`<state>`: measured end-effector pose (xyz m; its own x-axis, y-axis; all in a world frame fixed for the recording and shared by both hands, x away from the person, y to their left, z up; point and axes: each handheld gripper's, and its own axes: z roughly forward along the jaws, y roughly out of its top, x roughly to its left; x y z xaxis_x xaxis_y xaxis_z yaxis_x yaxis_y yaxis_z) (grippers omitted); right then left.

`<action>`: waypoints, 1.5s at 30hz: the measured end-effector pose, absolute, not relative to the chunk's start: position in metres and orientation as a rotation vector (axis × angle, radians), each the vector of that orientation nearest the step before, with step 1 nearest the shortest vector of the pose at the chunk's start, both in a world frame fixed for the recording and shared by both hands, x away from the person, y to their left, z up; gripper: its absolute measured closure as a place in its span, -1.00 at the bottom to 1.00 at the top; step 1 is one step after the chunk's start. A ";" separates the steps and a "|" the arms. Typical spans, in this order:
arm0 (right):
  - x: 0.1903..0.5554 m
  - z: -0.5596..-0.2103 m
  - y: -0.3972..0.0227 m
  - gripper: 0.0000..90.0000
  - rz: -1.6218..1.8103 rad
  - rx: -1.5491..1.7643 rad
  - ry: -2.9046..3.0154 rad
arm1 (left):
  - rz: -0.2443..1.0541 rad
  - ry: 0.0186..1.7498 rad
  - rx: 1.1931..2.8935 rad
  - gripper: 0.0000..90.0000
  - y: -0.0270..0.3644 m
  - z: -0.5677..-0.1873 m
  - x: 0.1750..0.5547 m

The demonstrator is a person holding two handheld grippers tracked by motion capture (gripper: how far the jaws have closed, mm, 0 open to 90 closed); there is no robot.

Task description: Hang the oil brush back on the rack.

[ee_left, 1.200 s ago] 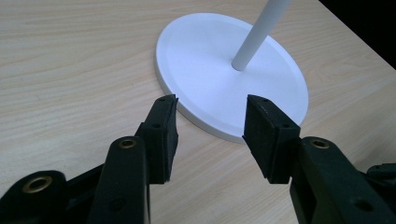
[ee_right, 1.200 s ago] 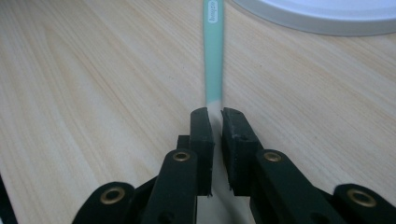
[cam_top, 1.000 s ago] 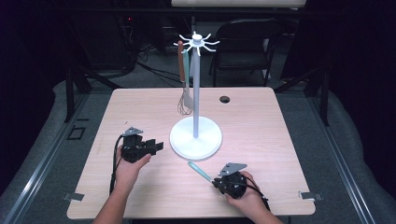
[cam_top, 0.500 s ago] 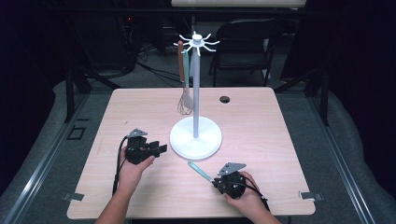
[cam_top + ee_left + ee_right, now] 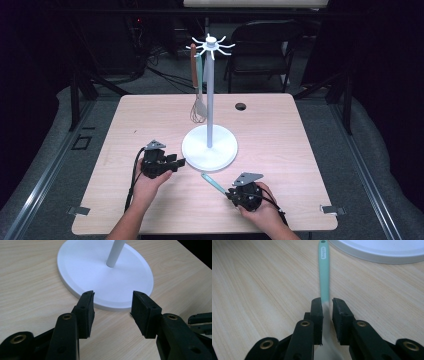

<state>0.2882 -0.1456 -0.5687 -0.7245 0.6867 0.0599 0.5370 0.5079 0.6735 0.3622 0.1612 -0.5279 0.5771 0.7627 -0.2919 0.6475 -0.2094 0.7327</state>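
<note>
A utensil with a teal handle (image 5: 214,183) (image 5: 324,272) lies flat on the table, its holed end pointing at the white stand's round base (image 5: 209,147) (image 5: 382,250). My right gripper (image 5: 230,191) (image 5: 327,302) straddles the handle's near end. Its jaws have just been opening, and a slim gap shows on one side, so they are open around the handle. My left gripper (image 5: 180,162) (image 5: 112,300) stands open and holds nothing, its fingertips just short of the base's rim (image 5: 107,306). The stand's pole (image 5: 210,95) rises to a ring of hooks (image 5: 211,45).
A brown-handled whisk (image 5: 195,75) and a teal-handled tool (image 5: 200,105) hang from the hooks on the stand's left side. A small dark hole (image 5: 241,106) sits in the tabletop at the back. A chair (image 5: 265,45) stands beyond the table.
My left gripper has shifted a little to the right, toward the stand's base. The right hand and the teal utensil have stayed where they were.
</note>
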 end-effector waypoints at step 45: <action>0.303 -0.573 -0.130 0.82 1.018 1.013 2.563 | 0.037 0.993 1.998 -0.03 0.119 -0.557 0.354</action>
<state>0.3033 -0.1301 -0.5728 -0.7440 0.6655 0.0595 0.5250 0.5272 0.6682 0.3539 0.1192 -0.5568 0.6800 0.6562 -0.3270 0.6297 -0.2944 0.7189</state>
